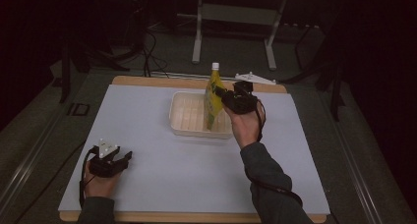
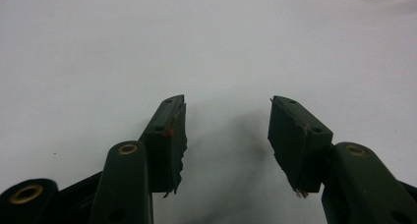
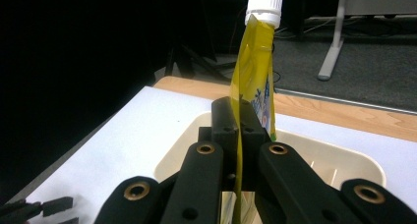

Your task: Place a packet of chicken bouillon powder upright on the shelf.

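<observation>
A yellow refill pouch with a white cap hangs upright over the cream plastic tray at the middle of the table. My right gripper is shut on the pouch; its jaws pinch the flat film edge-on, well below the cap. The pouch's lower end reaches down into the tray. My left gripper rests low on the white mat at the near left, its jaws wide apart with nothing between the fingers.
The white mat covers a wooden tabletop. A white three-cornered plate lies at the far edge behind the tray. Beyond the table stand metal frame legs and cables on a dark floor.
</observation>
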